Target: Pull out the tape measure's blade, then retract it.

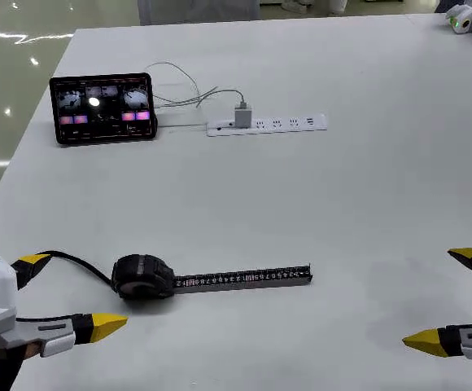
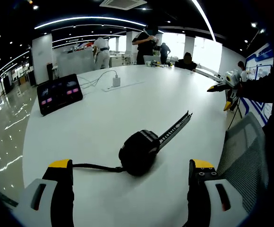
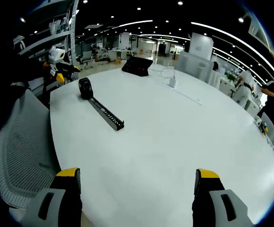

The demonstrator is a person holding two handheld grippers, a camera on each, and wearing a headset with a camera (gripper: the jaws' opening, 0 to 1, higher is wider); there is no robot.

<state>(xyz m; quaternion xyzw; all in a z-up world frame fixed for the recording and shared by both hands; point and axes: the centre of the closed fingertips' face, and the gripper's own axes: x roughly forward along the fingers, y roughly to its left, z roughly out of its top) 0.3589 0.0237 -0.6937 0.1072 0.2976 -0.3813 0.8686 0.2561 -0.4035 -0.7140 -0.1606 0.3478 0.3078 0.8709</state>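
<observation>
A black tape measure (image 1: 142,276) lies on the white table (image 1: 301,195), its blade (image 1: 244,278) drawn out to the right. A black strap runs left from its case. My left gripper (image 1: 77,293) is open at the table's near left, its yellow-tipped jaws either side of the strap, a little short of the case (image 2: 139,151). My right gripper (image 1: 452,301) stands open at the near right, well apart from the blade's end (image 3: 119,125). In the right gripper view the case (image 3: 85,88) sits far off with the left gripper (image 3: 61,71) behind it.
A tablet (image 1: 102,108) with a lit screen stands at the back left. A white power strip (image 1: 267,125) with a charger and cables lies beside it. A mesh chair (image 3: 23,156) is at the table's near edge. Several people stand in the far room.
</observation>
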